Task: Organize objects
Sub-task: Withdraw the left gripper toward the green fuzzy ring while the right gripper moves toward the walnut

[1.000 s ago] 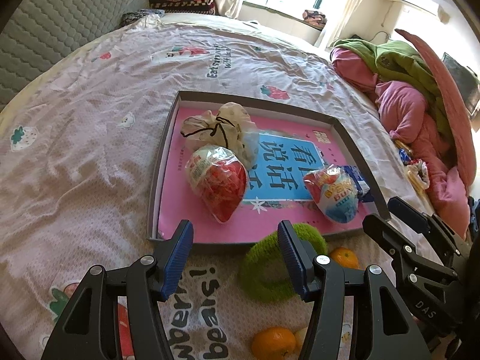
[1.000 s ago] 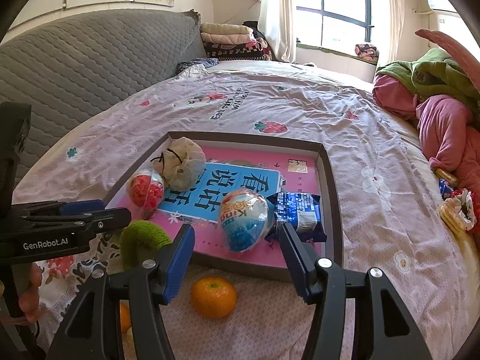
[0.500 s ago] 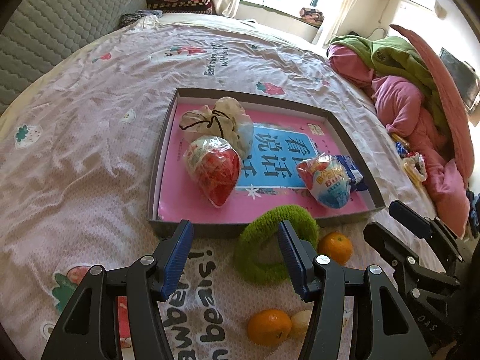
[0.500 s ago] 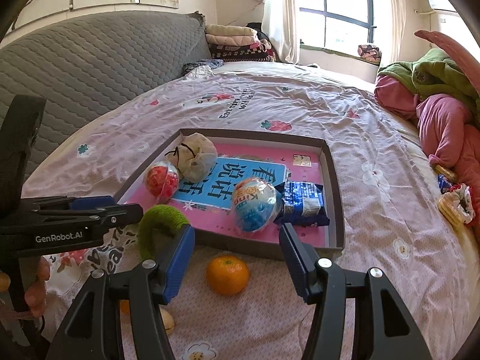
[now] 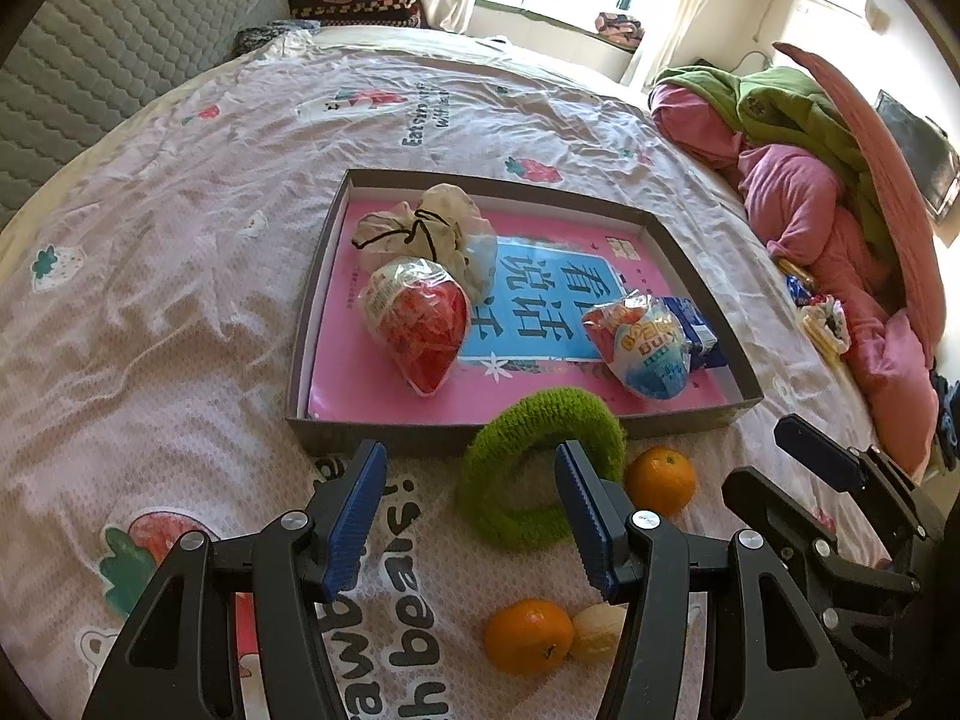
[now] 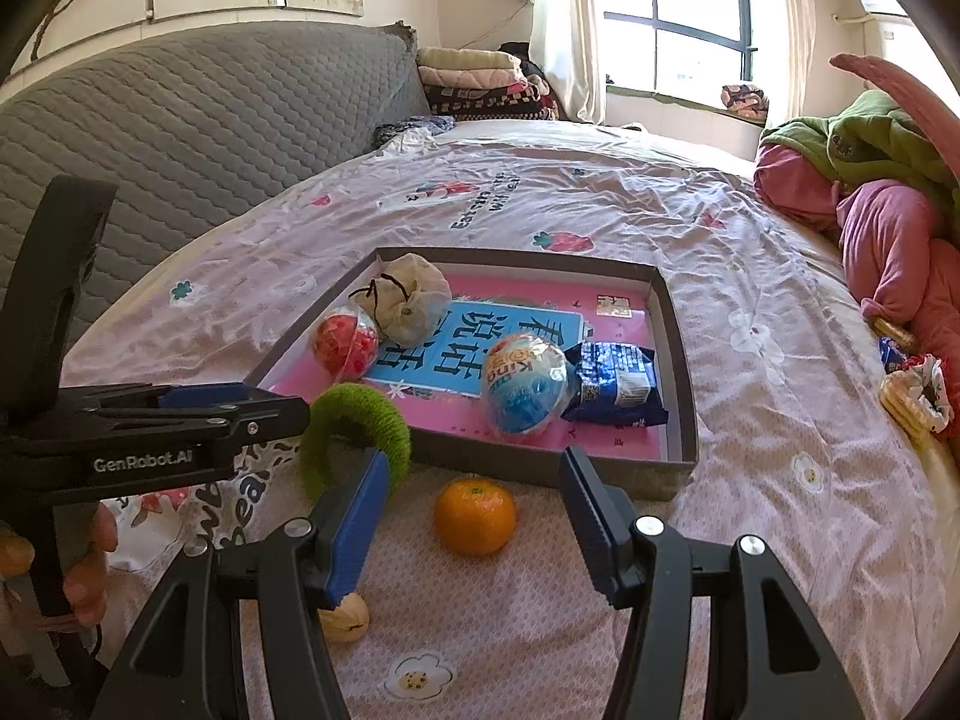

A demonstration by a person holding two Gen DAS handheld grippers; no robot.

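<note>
Left wrist view alone shows a second orange (image 5: 528, 636)

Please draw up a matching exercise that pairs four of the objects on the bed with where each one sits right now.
Things:
1. green fuzzy ring
2. drawstring pouch
3. blue snack packet
4. walnut

Places:
A. in the tray's far left corner
B. on the bedsheet beside an orange, nearest the cameras
C. propped against the outside of the tray's near wall
D. inside the tray, right of the blue-and-white egg

Pairs: 1-C, 2-A, 3-D, 4-B
</note>
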